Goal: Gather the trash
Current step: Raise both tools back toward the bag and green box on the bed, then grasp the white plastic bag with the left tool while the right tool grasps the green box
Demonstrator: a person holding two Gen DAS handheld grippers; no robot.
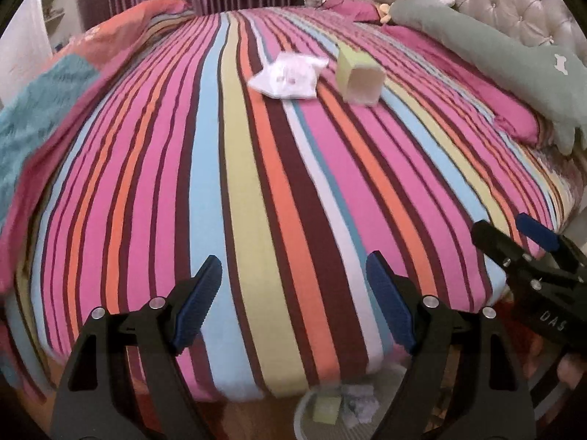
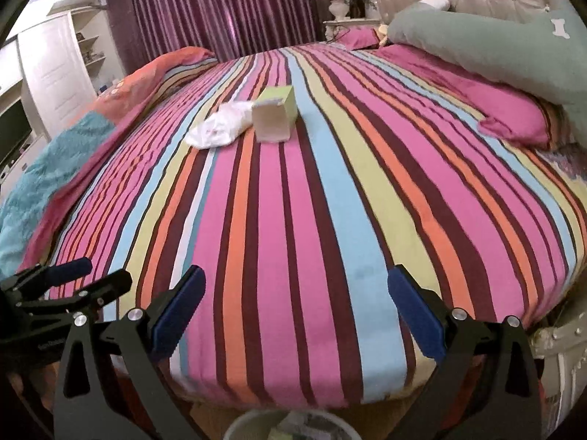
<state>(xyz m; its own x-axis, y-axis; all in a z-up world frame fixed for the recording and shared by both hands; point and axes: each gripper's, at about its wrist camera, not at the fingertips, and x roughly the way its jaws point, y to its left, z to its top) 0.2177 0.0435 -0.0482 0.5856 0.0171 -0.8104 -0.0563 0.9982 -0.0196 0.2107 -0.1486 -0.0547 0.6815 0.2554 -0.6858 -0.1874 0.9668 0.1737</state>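
Both claws are hanging wide open, empty: left claw [image 1: 293,300], right claw [image 2: 296,310]. White wrapper [image 1: 288,75] and green box [image 1: 360,77] are lying side by side on the striped bed [image 1: 256,201].

Crumpled white wrapper [image 1: 288,75] beside tipped green carton [image 1: 359,77] on bed.

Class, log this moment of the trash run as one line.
left gripper: open, empty | right gripper: open, empty | on bed: green carton, white wrapper | bin: part-filled
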